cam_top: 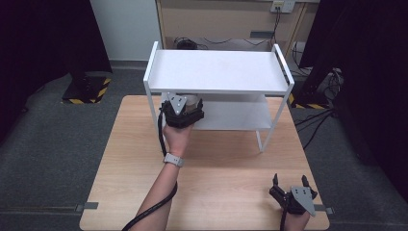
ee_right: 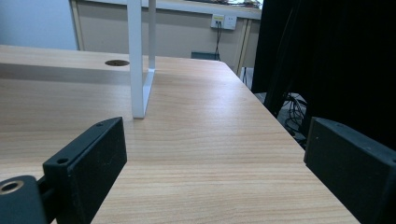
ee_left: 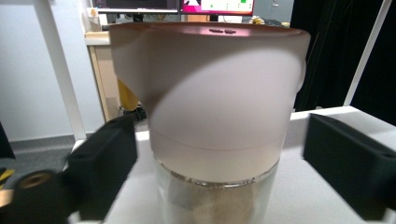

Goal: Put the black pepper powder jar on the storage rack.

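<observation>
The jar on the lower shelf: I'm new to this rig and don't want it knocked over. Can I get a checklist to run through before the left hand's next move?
1. Jar upright on the lower shelf: ok.
2. Left gripper jaws apart, gaps on both sides of the jar: ok.
3. Lid seated straight on the glass: ok.
4. Jar standing fully on the shelf, not over an edge: cannot tell, the base is hidden.
5. Headroom under the top shelf for pulling back: cannot tell.
6. Right gripper open and parked on the table, away from the shelf: ok.
</observation>
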`<action>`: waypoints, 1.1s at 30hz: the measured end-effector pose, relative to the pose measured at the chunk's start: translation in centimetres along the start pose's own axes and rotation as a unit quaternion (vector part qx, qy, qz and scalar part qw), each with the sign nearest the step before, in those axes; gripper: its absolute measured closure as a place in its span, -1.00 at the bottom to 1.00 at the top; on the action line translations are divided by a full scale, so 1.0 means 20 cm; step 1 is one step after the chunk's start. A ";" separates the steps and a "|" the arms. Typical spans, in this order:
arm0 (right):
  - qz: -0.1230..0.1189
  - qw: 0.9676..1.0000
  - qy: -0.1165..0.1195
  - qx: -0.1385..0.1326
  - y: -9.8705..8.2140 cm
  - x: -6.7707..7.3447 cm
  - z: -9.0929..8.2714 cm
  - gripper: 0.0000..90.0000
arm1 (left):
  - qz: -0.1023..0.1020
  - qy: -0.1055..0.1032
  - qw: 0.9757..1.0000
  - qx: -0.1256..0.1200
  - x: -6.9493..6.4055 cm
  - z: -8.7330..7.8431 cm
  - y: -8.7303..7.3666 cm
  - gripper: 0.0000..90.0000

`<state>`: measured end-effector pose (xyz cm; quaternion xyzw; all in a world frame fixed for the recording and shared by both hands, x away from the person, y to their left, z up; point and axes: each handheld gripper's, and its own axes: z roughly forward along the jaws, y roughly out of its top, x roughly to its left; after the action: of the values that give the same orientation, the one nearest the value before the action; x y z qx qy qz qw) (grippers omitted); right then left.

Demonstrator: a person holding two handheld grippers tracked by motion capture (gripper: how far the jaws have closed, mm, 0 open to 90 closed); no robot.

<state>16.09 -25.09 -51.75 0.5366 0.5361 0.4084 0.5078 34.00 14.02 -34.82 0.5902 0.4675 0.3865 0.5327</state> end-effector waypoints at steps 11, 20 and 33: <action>0.007 1.000 0.000 -0.001 0.00 -0.01 0.00 -0.88 | 0.003 0.006 1.000 -0.001 -0.02 -0.16 -0.03 -1.00; 0.007 1.000 0.005 -0.001 0.00 -0.02 0.00 -0.89 | 0.009 0.005 1.000 -0.023 0.04 -0.41 -0.15 -1.00; -0.012 1.000 0.010 0.008 0.01 -0.01 -0.01 -0.89 | -0.037 0.024 0.999 -0.032 0.23 -0.71 -0.36 -1.00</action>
<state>15.98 -25.22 -51.53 0.5303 0.5504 0.4033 0.5032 20.60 22.25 -40.18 0.5455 0.4892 0.3956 0.5536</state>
